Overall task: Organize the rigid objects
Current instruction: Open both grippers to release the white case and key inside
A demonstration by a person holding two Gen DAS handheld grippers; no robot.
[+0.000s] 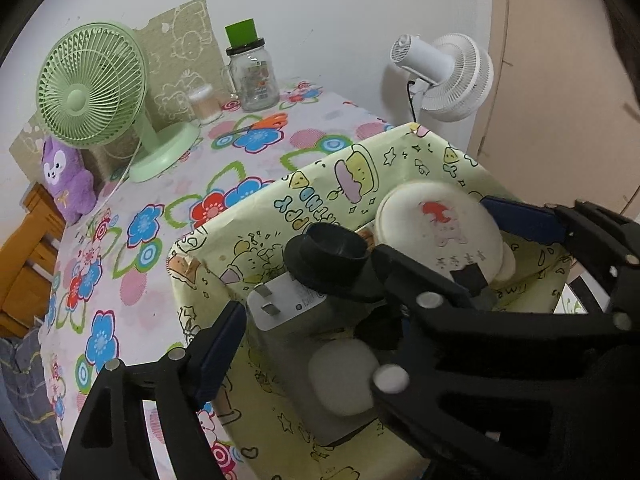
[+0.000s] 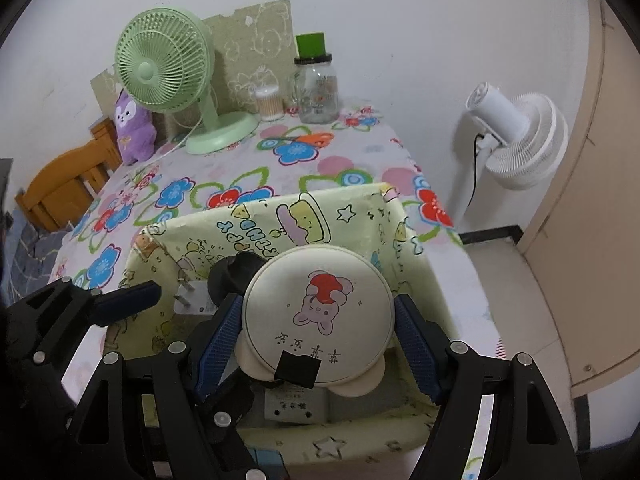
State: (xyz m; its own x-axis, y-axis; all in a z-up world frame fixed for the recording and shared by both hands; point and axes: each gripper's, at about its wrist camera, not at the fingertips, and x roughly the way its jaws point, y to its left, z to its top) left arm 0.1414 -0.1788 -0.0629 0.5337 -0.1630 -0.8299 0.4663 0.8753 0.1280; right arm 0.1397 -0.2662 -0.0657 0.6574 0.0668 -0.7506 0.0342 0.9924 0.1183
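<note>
A yellow-green cartoon-printed box (image 1: 320,184) (image 2: 320,208) stands on the floral table. My right gripper (image 2: 318,304) is shut on a round cream case with a bunny drawing (image 2: 320,312) (image 1: 440,232), holding it just over the box. Inside the box lie a white charger plug (image 1: 280,304) (image 2: 188,300), a black round cap (image 1: 332,256) (image 2: 236,272) and a grey adapter (image 2: 296,404). My left gripper (image 1: 364,258) hangs open over the box's left part, above the plug and cap and touching nothing. One of its fingers (image 2: 128,300) shows in the right wrist view.
At the back of the table (image 1: 160,208) stand a green fan (image 1: 92,84), a purple plush (image 1: 66,176), a glass jar with a green lid (image 1: 254,76), a cotton-swab tub (image 1: 204,104) and orange scissors (image 1: 268,122). A white fan (image 2: 520,140) stands on the floor to the right, a wooden chair (image 2: 60,188) to the left.
</note>
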